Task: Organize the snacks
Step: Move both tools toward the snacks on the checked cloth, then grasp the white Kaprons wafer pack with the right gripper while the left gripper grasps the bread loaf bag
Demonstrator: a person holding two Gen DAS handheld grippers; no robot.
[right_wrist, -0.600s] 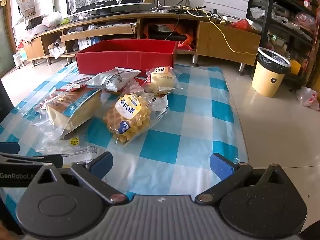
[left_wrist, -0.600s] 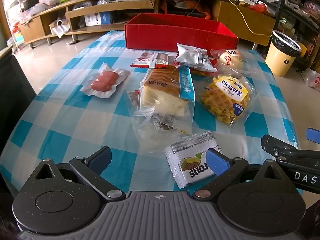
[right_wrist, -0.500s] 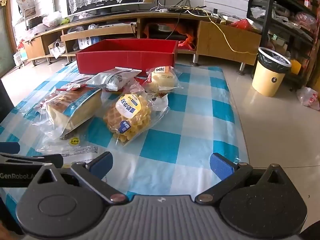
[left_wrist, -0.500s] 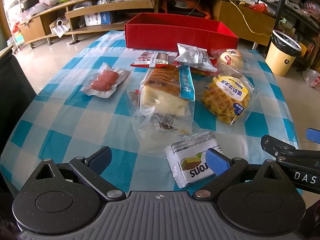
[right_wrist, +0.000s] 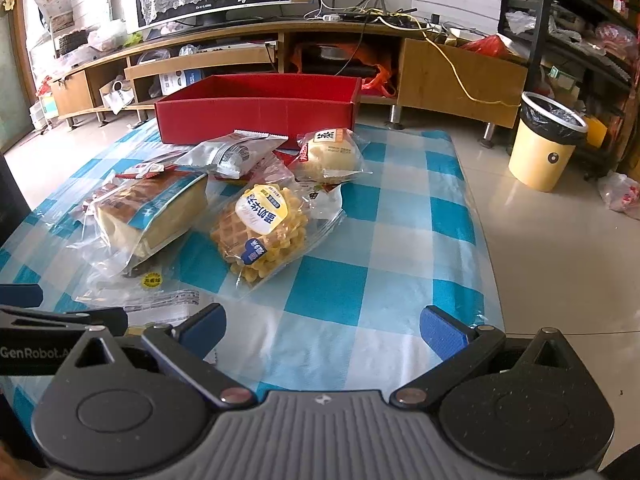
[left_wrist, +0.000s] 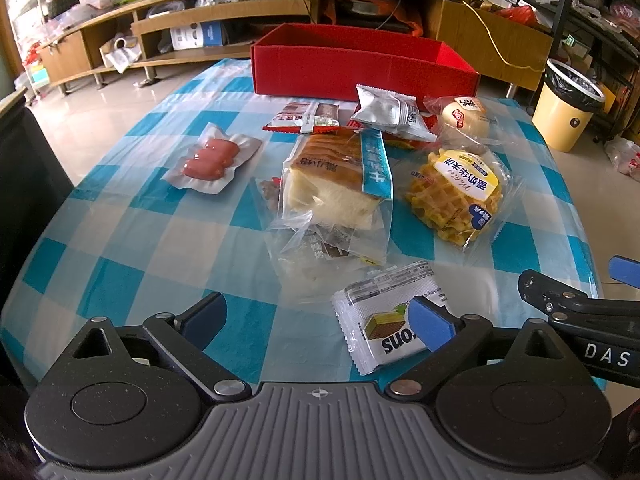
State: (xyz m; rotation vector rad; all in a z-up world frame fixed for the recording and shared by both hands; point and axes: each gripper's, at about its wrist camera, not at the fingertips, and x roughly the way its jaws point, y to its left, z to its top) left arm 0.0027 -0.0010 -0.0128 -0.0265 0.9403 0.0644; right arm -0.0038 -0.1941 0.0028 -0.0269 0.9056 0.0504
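Note:
Packaged snacks lie on a blue-and-white checked table [left_wrist: 120, 240]: a sausage pack [left_wrist: 212, 159], a bread loaf bag [left_wrist: 340, 180], a waffle bag [left_wrist: 456, 196] [right_wrist: 262, 232], a silver packet [left_wrist: 386, 110] [right_wrist: 232, 152], a round bun [left_wrist: 464, 114] [right_wrist: 330, 152], a red snack bar [left_wrist: 302, 118] and a white wafer packet [left_wrist: 390, 320]. A red box [left_wrist: 360, 68] [right_wrist: 256, 108] stands open at the far edge. My left gripper [left_wrist: 318, 318] is open, low at the near edge, its right fingertip over the wafer packet. My right gripper [right_wrist: 322, 326] is open and empty over the table's near right.
A yellow bin [left_wrist: 570, 106] [right_wrist: 550, 140] stands on the floor to the right. A low wooden TV cabinet [right_wrist: 280, 48] runs along the back. The right gripper's finger [left_wrist: 568, 300] shows at the right of the left wrist view.

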